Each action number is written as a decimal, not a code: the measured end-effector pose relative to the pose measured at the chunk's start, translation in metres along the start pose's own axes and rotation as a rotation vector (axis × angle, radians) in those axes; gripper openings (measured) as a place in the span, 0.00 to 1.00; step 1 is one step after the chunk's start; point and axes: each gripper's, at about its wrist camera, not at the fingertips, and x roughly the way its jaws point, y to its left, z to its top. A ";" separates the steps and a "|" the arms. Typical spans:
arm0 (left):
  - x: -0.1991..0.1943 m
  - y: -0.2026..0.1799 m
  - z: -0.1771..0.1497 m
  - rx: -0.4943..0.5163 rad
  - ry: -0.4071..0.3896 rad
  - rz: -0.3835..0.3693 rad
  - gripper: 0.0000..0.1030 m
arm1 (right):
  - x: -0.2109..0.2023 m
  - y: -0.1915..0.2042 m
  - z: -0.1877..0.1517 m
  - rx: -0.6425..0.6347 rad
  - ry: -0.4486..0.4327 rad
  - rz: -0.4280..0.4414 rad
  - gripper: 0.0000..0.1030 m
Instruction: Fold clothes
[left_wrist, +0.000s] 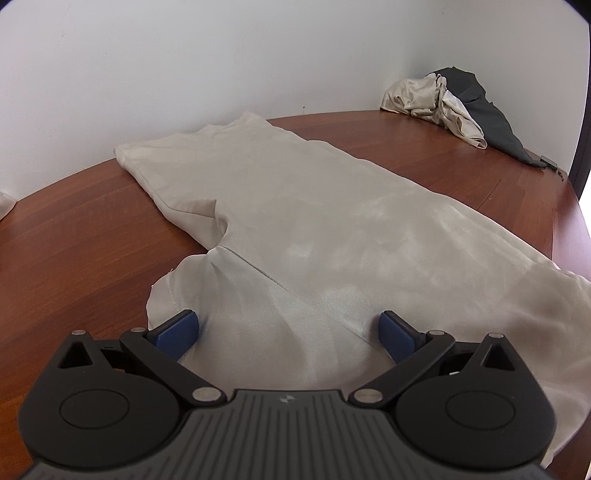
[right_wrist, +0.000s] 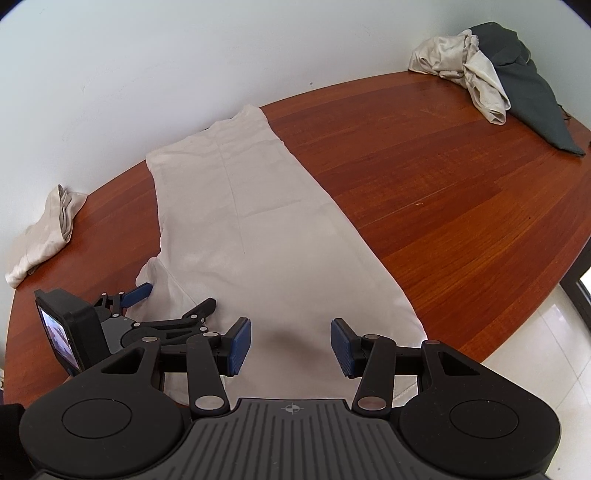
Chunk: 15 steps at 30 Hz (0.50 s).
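Two claws are seen over the near end of a beige garment (right_wrist: 258, 221), which is spread flat and long on the wooden tabletop (right_wrist: 424, 177), with its far end reaching nearly to the wall. It looks like a pair of trousers laid with one leg on the other, but this cannot be told for sure. The left claw (left_wrist: 288, 332) is held wide open low over the near left part of the cloth, just beside the loose flap at the edge; its blue pads (left_wrist: 177, 334) are apart and nothing is gripped between them. The right claw (right_wrist: 291, 345) is about half open above the near hem, and nothing is held by it either; whether the pads touch the cloth cannot be told.

The fabric is judged to be thin, light and soft, with a small shine, so it is probably a little slippery and will hang down and fold by itself when lifted. A pinch on a seam or on the hem near both near corners is advised, since there the cloth is thicker and less likely to slide out. Other clothes are left aside: a crumpled beige and dark pile (right_wrist: 491, 77) at the far right and a small beige piece (right_wrist: 44, 236) at the left.
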 end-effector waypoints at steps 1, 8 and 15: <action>0.000 0.001 0.000 0.000 0.000 -0.001 1.00 | 0.000 0.001 0.000 -0.001 0.001 0.000 0.49; -0.001 0.001 0.000 0.001 0.001 -0.003 1.00 | 0.002 0.009 0.002 0.002 -0.009 0.017 0.50; -0.001 0.001 0.000 0.002 0.001 -0.003 1.00 | 0.004 0.022 0.010 -0.043 -0.017 0.044 0.50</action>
